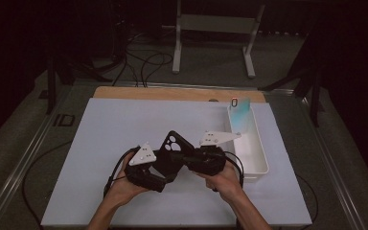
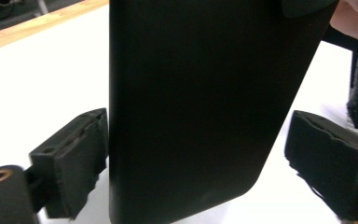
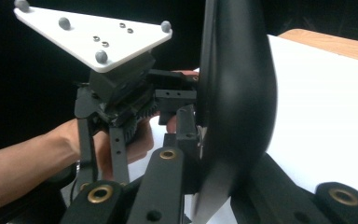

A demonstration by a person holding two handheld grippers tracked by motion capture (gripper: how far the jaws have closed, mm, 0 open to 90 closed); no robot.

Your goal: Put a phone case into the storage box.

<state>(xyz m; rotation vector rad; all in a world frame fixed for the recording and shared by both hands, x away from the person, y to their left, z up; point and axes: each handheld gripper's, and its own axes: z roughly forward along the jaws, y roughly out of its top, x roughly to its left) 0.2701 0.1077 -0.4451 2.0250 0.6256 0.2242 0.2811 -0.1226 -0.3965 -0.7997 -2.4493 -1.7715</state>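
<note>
While both hands meet above the near half of the white table top [image 1: 124, 120], a black phone case [image 1: 171, 152] hangs between the two grippers, clear of the surface and tilted, its camera cut-out turned up toward the far edge. The right gripper [image 1: 188, 160] pinches one end of the case: in the right gripper view its jaws are pressed together on the thin edge of the case [image 3: 235, 98], which rises upright and edge-on between them. The left gripper [image 1: 165, 173] stands spread: in the left gripper view the foam pads [image 2: 81, 163] flank the broad, smooth face of the case [image 2: 200, 107], the one at the left of that view just beside its edge and the one at the right set visibly apart, with white table showing in the gap. Whether the nearer pad touches the case cannot be told.

A white three-cornered plate tops each gripper; that of the left gripper [image 3: 91, 35] shows in the right gripper view above the person's left hand [image 3: 98, 140].

A white tray [image 1: 255, 153] lies along the right edge of the table top, well apart from the case, with a pale blue-green card [image 1: 240, 117] leaning upright in its far end. A strip of bare wood [image 1: 172, 93] runs along the far edge.
</note>
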